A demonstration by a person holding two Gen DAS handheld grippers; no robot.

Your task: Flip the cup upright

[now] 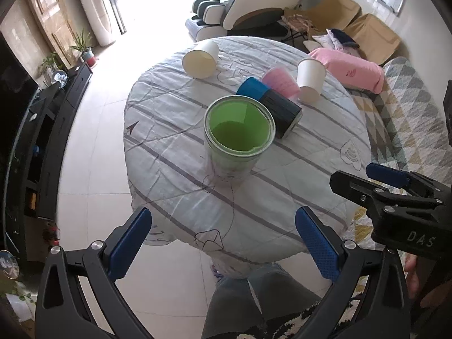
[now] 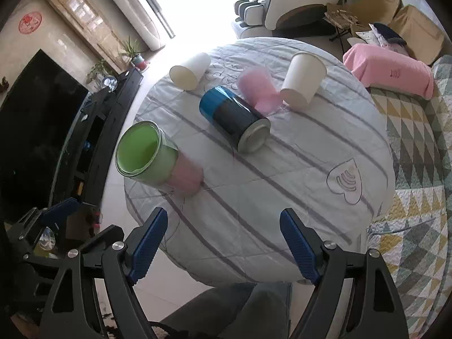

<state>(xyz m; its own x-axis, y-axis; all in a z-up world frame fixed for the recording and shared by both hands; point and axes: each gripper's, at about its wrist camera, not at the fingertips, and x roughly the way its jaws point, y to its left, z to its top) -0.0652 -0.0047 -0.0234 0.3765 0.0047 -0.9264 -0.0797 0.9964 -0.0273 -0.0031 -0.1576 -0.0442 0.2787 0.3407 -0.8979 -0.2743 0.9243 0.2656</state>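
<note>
A green-lined clear cup (image 1: 238, 135) stands upright on the round cloth-covered table (image 1: 175, 186); it also shows in the right wrist view (image 2: 147, 155). A blue-and-black cup (image 1: 271, 103) (image 2: 234, 118) lies on its side mid-table. A pink cup (image 1: 282, 83) (image 2: 258, 90) lies tipped behind it. One white paper cup (image 1: 202, 59) (image 2: 189, 70) lies on its side at the far left; another (image 1: 310, 80) (image 2: 303, 80) stands upright at the far right. My left gripper (image 1: 223, 243) and right gripper (image 2: 223, 245) are open and empty, above the table's near edge.
The person's legs (image 1: 254, 302) are below the table's near edge. A patterned quilt (image 2: 418, 169) with a pink pillow (image 2: 389, 67) lies to the right. A dark TV stand (image 2: 93, 141) runs along the left. A massage chair (image 1: 254, 2) is beyond the table.
</note>
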